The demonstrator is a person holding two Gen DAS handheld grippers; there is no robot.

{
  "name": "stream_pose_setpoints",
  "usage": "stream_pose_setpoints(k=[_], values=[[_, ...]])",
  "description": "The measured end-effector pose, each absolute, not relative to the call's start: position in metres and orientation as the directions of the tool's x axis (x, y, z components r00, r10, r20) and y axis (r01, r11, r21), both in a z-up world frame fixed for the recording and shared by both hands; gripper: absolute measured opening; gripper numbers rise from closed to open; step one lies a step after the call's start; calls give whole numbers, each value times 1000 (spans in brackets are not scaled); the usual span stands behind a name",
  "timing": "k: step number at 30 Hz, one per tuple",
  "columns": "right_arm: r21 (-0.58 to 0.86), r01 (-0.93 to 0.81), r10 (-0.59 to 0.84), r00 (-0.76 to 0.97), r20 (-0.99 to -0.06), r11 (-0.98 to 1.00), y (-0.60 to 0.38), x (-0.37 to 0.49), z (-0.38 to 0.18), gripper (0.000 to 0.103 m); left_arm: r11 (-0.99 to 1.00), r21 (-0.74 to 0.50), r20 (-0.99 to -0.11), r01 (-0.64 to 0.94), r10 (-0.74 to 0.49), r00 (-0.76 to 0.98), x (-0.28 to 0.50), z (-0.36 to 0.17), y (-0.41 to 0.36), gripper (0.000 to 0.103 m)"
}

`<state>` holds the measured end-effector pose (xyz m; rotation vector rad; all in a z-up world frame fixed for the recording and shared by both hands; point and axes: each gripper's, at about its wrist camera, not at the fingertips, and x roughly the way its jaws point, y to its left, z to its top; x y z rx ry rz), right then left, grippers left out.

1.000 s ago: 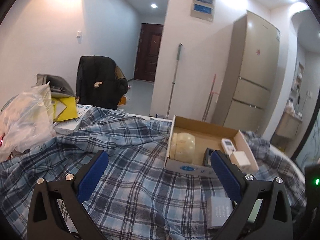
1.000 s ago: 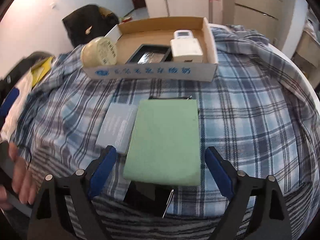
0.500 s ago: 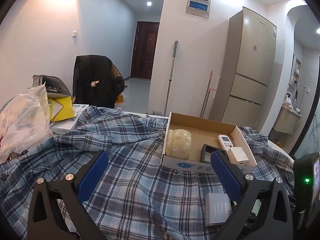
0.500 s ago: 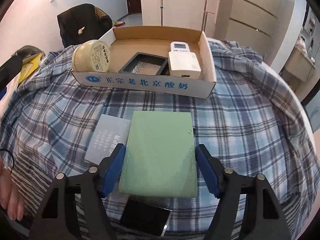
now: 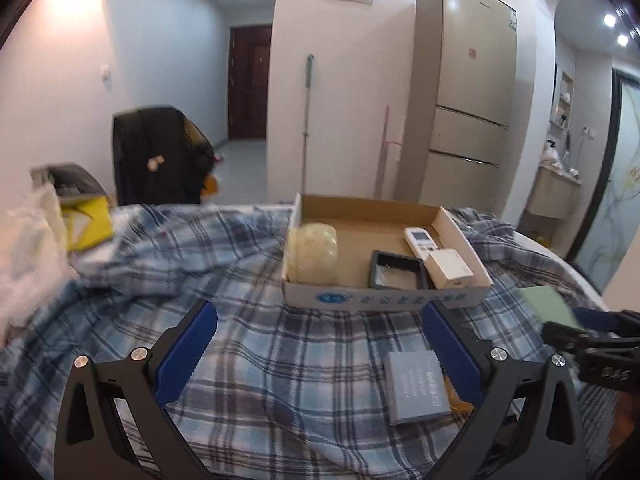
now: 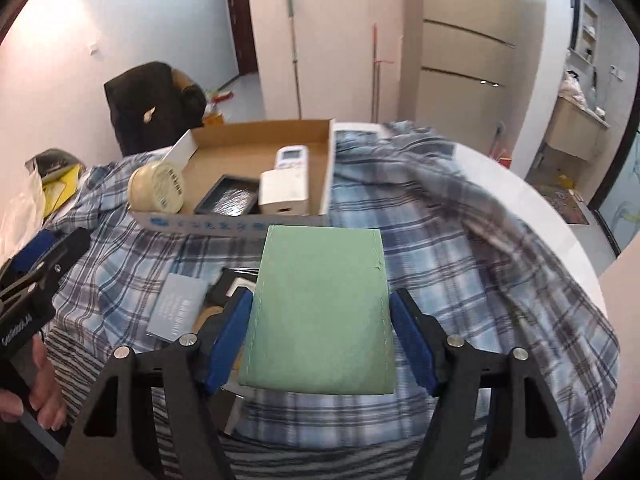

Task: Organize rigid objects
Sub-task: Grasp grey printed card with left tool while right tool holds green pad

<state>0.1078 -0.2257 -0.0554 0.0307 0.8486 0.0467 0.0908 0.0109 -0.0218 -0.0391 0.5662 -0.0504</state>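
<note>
My right gripper [image 6: 320,306] is shut on a flat green book [image 6: 320,280], its blue pads pressing both long edges, and holds it tilted above the plaid cloth. In the left wrist view the green book [image 5: 548,306] shows at the right edge. Beyond it sits an open cardboard box [image 6: 208,224] holding a round cream tin [image 6: 158,192], a black tray [image 6: 228,200], a white remote [image 6: 292,158] and a small white box [image 6: 284,194]. My left gripper [image 5: 319,312] stands open over the cloth in front of the cardboard box [image 5: 384,300], with nothing between its fingers.
A grey card box [image 5: 416,384] and a black flat item [image 6: 234,284] lie on the cloth below the book. A yellow box [image 5: 86,224] and plastic bag sit at the left. The white table edge [image 6: 540,208] curves at right. A chair with a black jacket [image 5: 160,152] and a fridge [image 5: 464,112] stand behind.
My right gripper narrowed onto the green book and raised it off the cloth, uncovering the black item beneath. The left gripper drifted sideways, staying open.
</note>
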Motion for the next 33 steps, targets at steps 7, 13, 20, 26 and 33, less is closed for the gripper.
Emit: stream_pose_setpoints(k=[7,13,20,26,33], values=[[72,13,44,679,-733,997,-252,104,-69,69,985,-130,-708,116,-174,684,103,-23,4,72],[24,20,3,711,-703,999,-258,100,-76,69,964,-211,-786,160,-265,559,115,-37,-16,58],[28,89,-43,701,-711,996,-281,106,-82,69,956,-196,-864,217,-273,423,143,-63,-44,58],[17,96,-56,703,-709,995,-280,105,-83,69,956,-160,-891,245,-247,382,153,-77,-53,58],[37,100,-44,699,-714,994,-284,104,-84,69,961,-145,-903,237,-227,365,160,-90,-61,58]])
